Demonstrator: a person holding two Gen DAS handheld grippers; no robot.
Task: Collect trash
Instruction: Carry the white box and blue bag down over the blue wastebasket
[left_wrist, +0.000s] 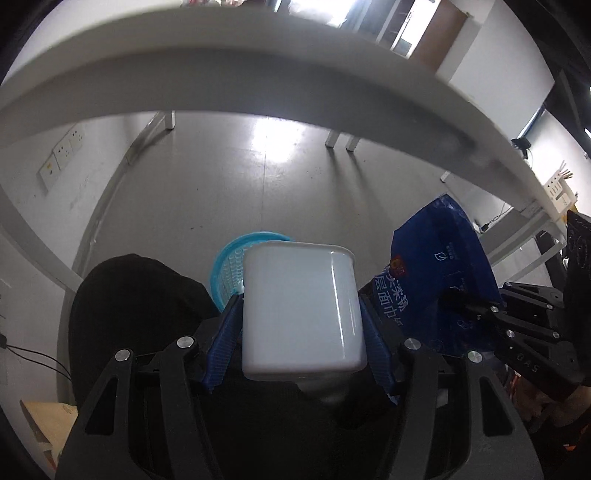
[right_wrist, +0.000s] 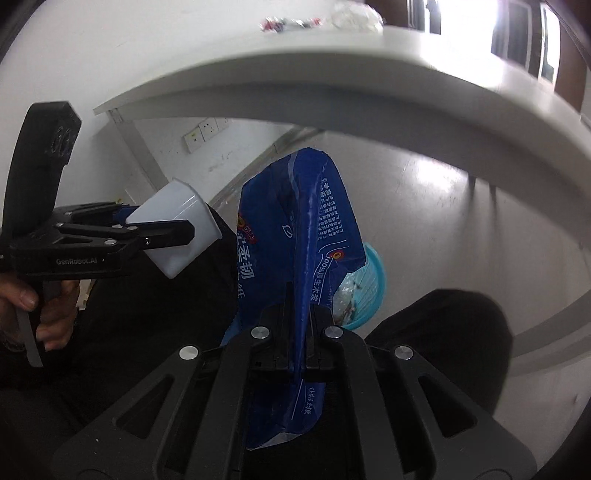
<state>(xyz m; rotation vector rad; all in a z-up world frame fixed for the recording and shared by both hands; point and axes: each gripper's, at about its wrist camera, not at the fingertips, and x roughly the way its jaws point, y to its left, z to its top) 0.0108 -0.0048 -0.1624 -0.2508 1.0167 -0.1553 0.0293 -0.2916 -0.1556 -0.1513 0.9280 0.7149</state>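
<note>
My left gripper is shut on a white plastic cup, held below the white table edge; the cup also shows in the right wrist view at the left. My right gripper is shut on a crumpled blue tissue wrapper, which also shows in the left wrist view at the right. A light blue trash basket stands on the floor beyond both grippers; in the right wrist view the basket holds some clear wrapper scraps.
Small wrappers and a crumpled clear bag lie on the table top. My dark-clothed knees flank the basket. White table legs stand farther back. Wall sockets are at the left.
</note>
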